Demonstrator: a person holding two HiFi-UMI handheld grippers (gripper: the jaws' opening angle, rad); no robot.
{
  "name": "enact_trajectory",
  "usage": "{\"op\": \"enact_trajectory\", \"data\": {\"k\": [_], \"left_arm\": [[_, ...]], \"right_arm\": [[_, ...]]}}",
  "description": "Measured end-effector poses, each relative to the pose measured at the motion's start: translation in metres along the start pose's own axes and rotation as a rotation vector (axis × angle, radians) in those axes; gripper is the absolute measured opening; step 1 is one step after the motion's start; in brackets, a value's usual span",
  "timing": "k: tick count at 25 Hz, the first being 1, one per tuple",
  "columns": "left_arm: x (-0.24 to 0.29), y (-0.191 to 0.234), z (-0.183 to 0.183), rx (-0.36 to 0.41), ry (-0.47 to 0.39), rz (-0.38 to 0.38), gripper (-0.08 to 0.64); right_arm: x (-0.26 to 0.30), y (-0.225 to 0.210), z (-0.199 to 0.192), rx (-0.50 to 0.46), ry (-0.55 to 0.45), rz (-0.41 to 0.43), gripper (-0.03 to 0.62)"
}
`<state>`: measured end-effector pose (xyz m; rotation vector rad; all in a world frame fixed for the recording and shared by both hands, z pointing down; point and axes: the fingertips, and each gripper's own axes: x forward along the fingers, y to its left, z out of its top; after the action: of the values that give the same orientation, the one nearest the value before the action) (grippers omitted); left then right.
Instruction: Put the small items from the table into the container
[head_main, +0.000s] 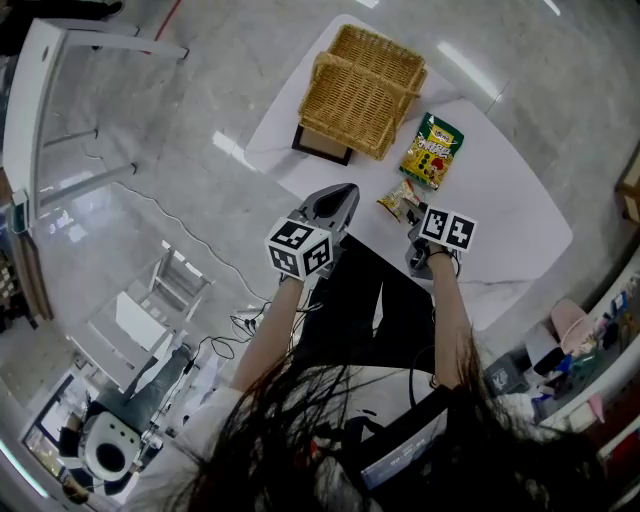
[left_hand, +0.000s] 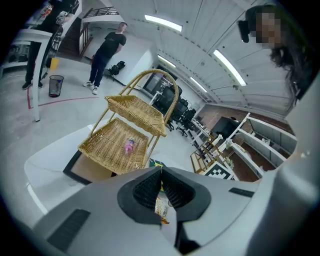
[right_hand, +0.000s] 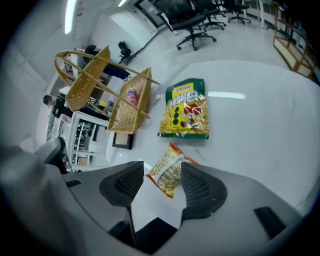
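A two-tier wicker basket (head_main: 360, 88) stands at the far end of the white table (head_main: 510, 215). A small pink item (left_hand: 129, 146) lies in its lower tier. A green and yellow snack bag (head_main: 432, 150) lies flat to the right of the basket. Nearer me lies a small orange snack packet (head_main: 400, 198). My right gripper (right_hand: 162, 170) is open and points steeply down, with the small packet (right_hand: 167, 172) between its tips; the pads do not press on it. My left gripper (left_hand: 161, 172) is shut and empty, aimed at the basket (left_hand: 125, 140).
A dark-framed board (head_main: 322, 143) lies under the basket. The table's near edge is under my grippers, with grey floor beyond on the left. A white rack (head_main: 60, 100) stands far left. A person (left_hand: 107, 52) and a bin (left_hand: 56, 85) are in the background.
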<state>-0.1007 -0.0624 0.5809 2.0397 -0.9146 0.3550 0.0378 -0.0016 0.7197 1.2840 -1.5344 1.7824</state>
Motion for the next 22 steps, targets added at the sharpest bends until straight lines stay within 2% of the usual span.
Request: {"op": "enact_trajectory", "data": {"k": [5,12,18,22], "left_arm": [[0.007,-0.002,-0.010,0.006,0.026,-0.019,0.006],[0.004,0.007,-0.022,0.006,0.046,-0.012,0.006],[-0.001,0.013,-0.021,-0.011,0.033,0.002,0.006],[-0.005,0.014,-0.017,-0.006,0.023,0.001,0.006]], "right_arm": [[0.025,-0.009,-0.023,0.077,0.087,-0.058,0.224],[0.050,-0.014,-0.029,0.057,0.189,-0.135,0.211],[0.044,-0.012,-0.026,-0.037,0.191,-0.132,0.145],[0.034,-0.002,-0.019,-0.156,0.147,-0.139,0.112]]}}
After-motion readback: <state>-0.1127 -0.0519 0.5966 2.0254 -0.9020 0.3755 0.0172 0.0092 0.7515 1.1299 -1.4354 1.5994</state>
